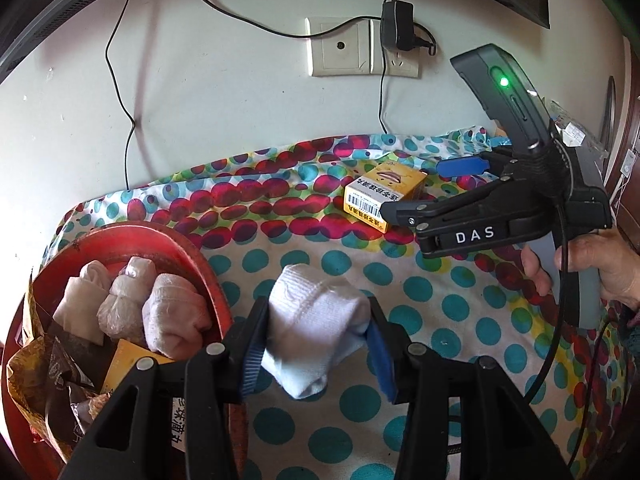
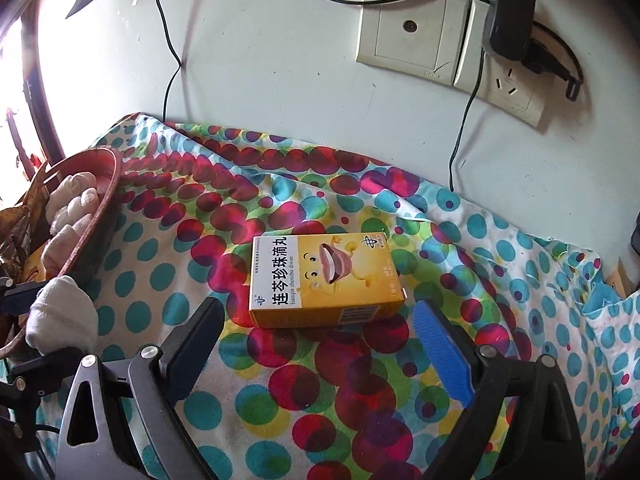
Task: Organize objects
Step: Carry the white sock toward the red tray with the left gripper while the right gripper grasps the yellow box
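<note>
My left gripper [image 1: 316, 344] is shut on a rolled white sock [image 1: 316, 320] and holds it above the polka-dot cloth, just right of a red basket [image 1: 208, 276]. The basket holds three rolled socks [image 1: 132, 304] and snack packets. The sock also shows at the left edge of the right wrist view [image 2: 60, 312]. A yellow medicine box [image 2: 324, 280] lies on the cloth near the wall. My right gripper [image 2: 320, 336] is open, its fingers on either side of the box's near end. It shows in the left wrist view [image 1: 424, 188] beside the box [image 1: 384, 196].
The polka-dot cloth [image 2: 360, 400] covers the surface up to a white wall. Wall sockets [image 2: 424, 40] with a black adapter and hanging cables sit above the box. The basket [image 2: 100, 208] stands at the left edge.
</note>
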The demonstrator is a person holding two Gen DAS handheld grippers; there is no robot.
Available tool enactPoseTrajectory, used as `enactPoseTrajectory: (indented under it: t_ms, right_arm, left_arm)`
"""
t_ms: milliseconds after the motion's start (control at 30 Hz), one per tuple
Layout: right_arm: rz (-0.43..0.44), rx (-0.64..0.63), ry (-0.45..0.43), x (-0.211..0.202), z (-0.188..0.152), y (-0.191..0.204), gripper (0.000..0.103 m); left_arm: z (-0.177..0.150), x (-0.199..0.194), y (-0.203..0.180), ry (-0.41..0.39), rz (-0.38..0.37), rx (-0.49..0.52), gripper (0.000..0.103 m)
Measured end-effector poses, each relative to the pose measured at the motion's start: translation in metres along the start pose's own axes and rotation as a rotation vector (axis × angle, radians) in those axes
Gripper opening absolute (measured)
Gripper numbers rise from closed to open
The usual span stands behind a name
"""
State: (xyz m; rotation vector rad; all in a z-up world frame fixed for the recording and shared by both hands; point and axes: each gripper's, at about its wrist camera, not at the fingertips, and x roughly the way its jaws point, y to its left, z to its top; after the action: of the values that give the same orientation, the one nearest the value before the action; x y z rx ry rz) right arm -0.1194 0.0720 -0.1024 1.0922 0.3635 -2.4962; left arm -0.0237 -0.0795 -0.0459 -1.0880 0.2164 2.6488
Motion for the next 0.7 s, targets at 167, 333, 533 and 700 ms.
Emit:
enactPoseTrajectory:
  t_ms: [167,333,533,700]
  right_arm:
    - [-0.012,-0.041,0.024,0.017,0.0,0.002,0.094]
    - [-0.027,-0.055,0.035,0.031,0.003,0.002,0.094]
    - [-0.016,-0.057,0.044,0.038,0.003,0.002,0.093]
    - [-0.024,-0.05,0.029,0.038,0.004,0.002,0.088]
  left_arm:
    - [-0.001,0.0,0.004,0.002,0.006,-0.01,0.047]
    - [-0.003,0.001,0.006,0.002,0.008,-0.014,0.047]
    - [-0.005,0.004,0.008,0.006,0.012,-0.028,0.047]
    - [-0.006,0.006,0.009,0.006,0.022,-0.03,0.047]
